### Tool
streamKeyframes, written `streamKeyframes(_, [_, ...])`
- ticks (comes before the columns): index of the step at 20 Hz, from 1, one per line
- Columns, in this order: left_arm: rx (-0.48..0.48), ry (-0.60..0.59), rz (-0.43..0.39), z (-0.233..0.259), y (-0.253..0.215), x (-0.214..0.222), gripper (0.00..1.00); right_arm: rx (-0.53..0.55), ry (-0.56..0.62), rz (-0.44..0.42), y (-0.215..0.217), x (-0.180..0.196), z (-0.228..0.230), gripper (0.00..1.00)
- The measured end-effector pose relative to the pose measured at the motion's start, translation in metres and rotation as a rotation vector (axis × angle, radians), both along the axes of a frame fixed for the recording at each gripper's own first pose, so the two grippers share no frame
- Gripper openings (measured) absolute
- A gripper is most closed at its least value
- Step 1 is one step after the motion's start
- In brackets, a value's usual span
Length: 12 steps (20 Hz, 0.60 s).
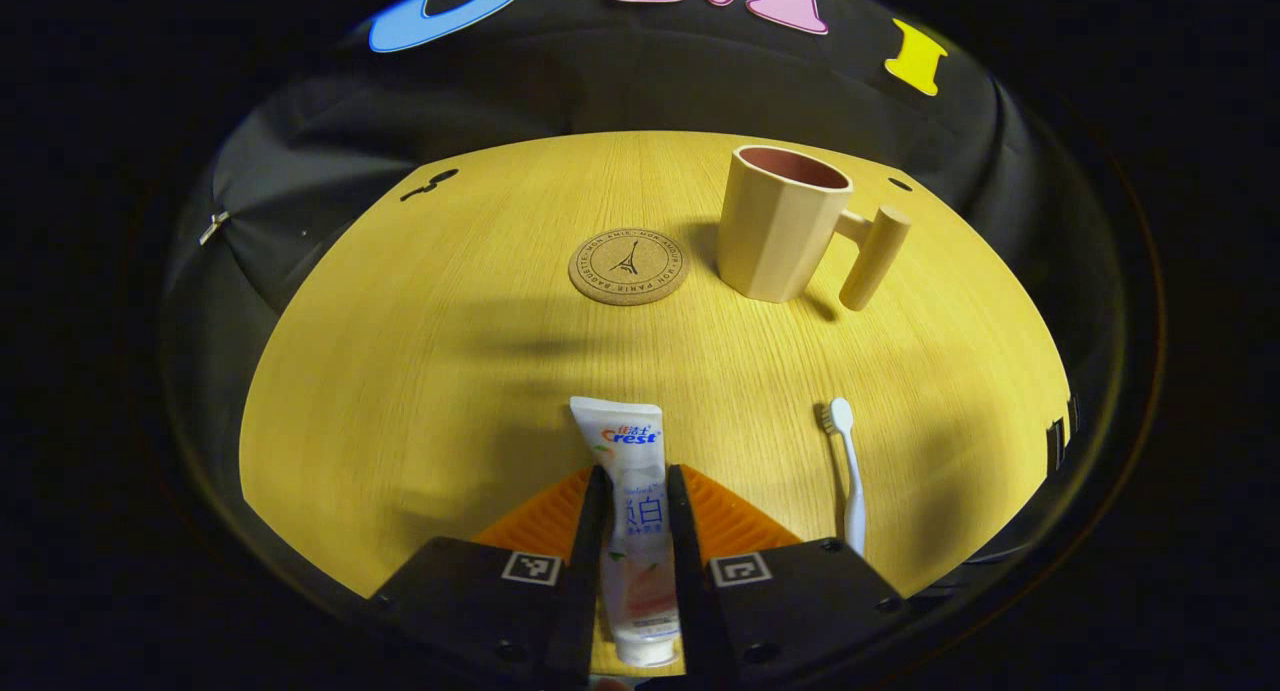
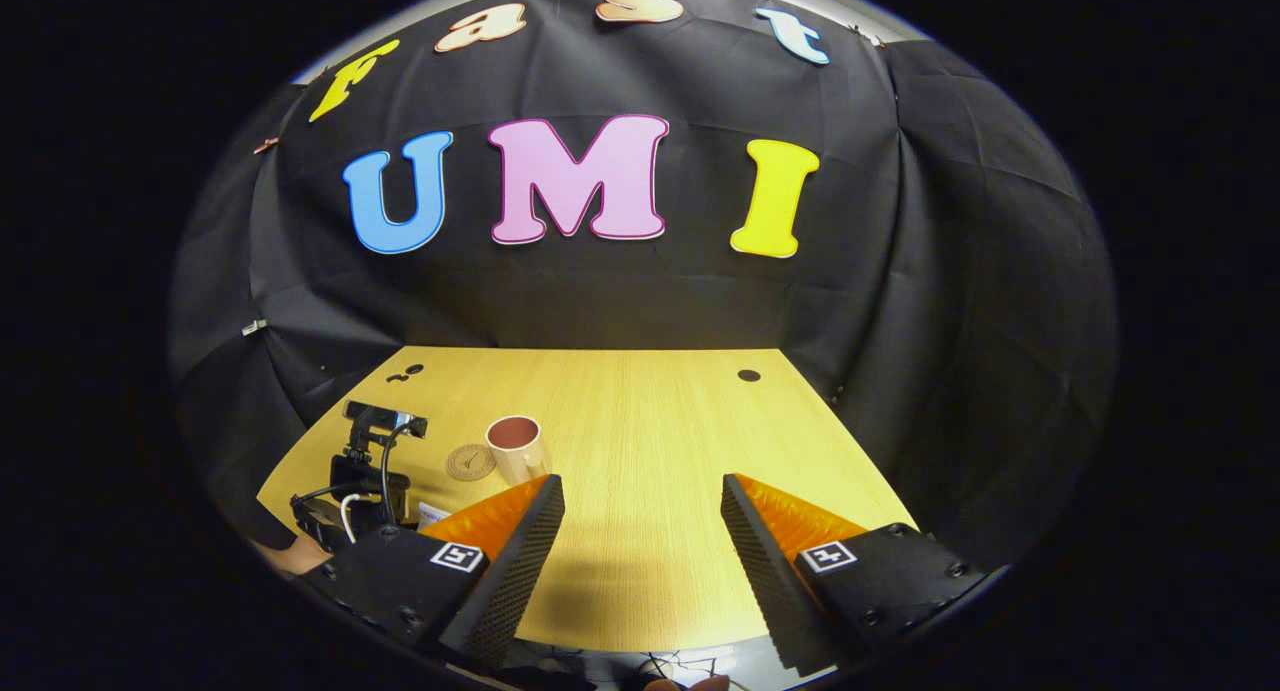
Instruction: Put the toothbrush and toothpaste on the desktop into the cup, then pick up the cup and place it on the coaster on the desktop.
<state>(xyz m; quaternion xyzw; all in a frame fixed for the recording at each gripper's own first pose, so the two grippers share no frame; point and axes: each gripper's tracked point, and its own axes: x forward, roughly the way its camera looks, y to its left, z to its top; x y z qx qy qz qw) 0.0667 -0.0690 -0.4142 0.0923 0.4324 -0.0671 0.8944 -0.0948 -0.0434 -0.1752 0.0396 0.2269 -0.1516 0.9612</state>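
Left hand-held gripper is low over the near edge of the tabletop, and its two fingers sit tight against either side of the toothpaste, clamped on the tube. The tube lies lengthwise between them, cap end nearest the camera, flat end pointing toward the far side. Just to its right, apart from it, the toothbrush lies on the wood, bristle head at the far end. Farther back stands the cup, upright, its peg handle sticking out to the right. The round cork coaster lies just left of the cup, not touching it.

Over in the right gripper view, the right hand-held gripper hovers with its fingers spread wide apart, nothing between them but bare wood.
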Motion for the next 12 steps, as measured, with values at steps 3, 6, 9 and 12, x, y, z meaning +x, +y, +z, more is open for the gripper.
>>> streamKeyframes(3, [-0.001, 0.022, -0.008, 0.002, 0.004, 0.001, 0.33, -0.003, 0.008, 0.0, 0.003, 0.001, -0.001, 0.98])
streamKeyframes(6, [-0.014, 0.04, -0.046, 0.002, 0.003, 0.002, 0.28, 0.002, 0.014, 0.003, 0.009, 0.002, -0.004, 0.98])
streamKeyframes(9, [-0.076, 0.06, -0.105, 0.005, 0.001, 0.0, 0.24, 0.022, 0.036, 0.009, 0.019, 0.002, -0.011, 0.98])
streamKeyframes(12, [-0.147, 0.077, -0.109, 0.014, 0.004, -0.005, 0.2, 0.055, 0.058, 0.019, 0.032, 0.004, -0.02, 0.98])
